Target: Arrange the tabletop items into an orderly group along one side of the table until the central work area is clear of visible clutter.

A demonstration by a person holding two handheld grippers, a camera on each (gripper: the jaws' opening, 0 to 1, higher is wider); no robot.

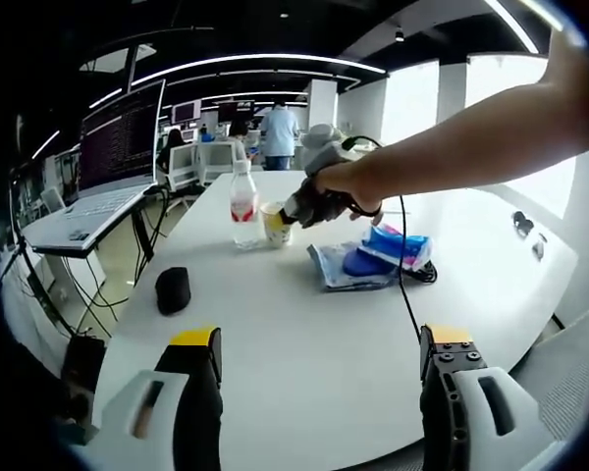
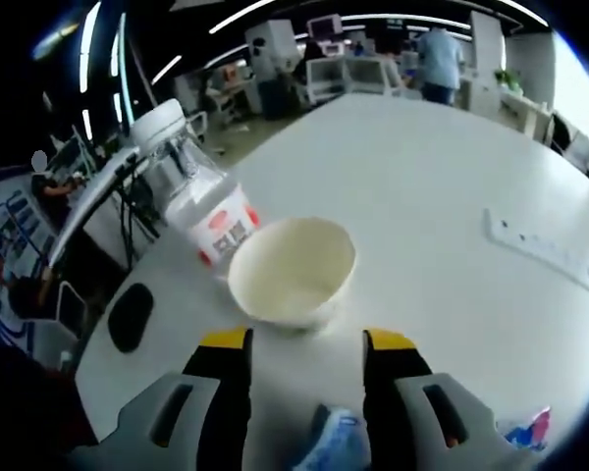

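Fingers of the left gripper (image 1: pixel 317 368) are seen spread wide apart and grasping nothing, held over bare white desk (image 1: pixel 304 334) near its front edge. Fingers of the right gripper (image 2: pixel 305 343) are likewise parted with nothing between them, their yellow tips just short of a cream paper cup (image 2: pixel 293 270); in the left gripper view that same gripper is seen in a person's hand (image 1: pixel 339 186) reaching across to the cup (image 1: pixel 276 224). Listed on the desk: a clear plastic bottle (image 1: pixel 242 204) with a white cap and red label, standing just beside the cup — in the right gripper view the bottle (image 2: pixel 198 196) appears directly behind and left of it; a black mouse (image 1: pixel 173 289), well apart toward the left edge; a heap of blue and white packets (image 1: pixel 373 260) with a black cable (image 1: pixel 405 285) running past it. An open laptop (image 1: pixel 113 162) is noted on a separate stand at left, and a white power strip (image 2: pixel 540 245) on the far right of the desk.
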